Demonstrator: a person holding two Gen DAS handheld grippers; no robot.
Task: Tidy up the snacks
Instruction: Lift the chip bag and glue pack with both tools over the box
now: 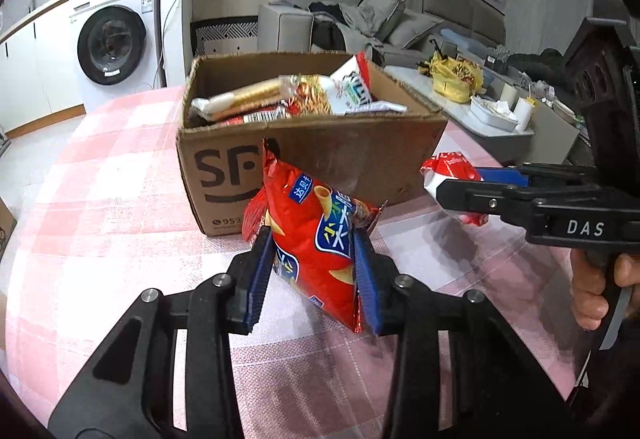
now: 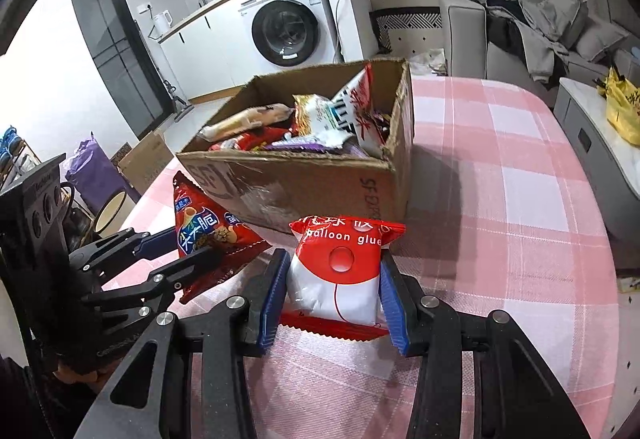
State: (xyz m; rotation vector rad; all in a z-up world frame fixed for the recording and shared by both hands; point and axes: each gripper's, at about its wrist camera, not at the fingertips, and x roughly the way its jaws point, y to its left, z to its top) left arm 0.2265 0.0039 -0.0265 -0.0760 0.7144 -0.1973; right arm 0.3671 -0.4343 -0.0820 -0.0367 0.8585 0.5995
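Note:
My left gripper (image 1: 314,271) is shut on a red chip bag (image 1: 316,235) with blue lettering, held just above the pink checked tablecloth (image 1: 100,239) in front of the cardboard box (image 1: 320,147). The same red chip bag (image 2: 208,235) shows at the left of the right wrist view, between the left gripper's fingers (image 2: 188,263). My right gripper (image 2: 334,297) is shut on a red and white "balloon glue" packet (image 2: 340,275), also before the box (image 2: 304,179). In the left wrist view that packet (image 1: 448,167) sits in the right gripper (image 1: 460,191). Several snack packs (image 2: 320,119) fill the box.
A washing machine (image 1: 116,39) and counter stand behind the table. A grey sofa (image 1: 360,19) with clothes is at the back. A low side table (image 1: 500,107) with a yellow bag (image 1: 456,79) stands to the right. A hand (image 1: 600,287) grips the right gripper's handle.

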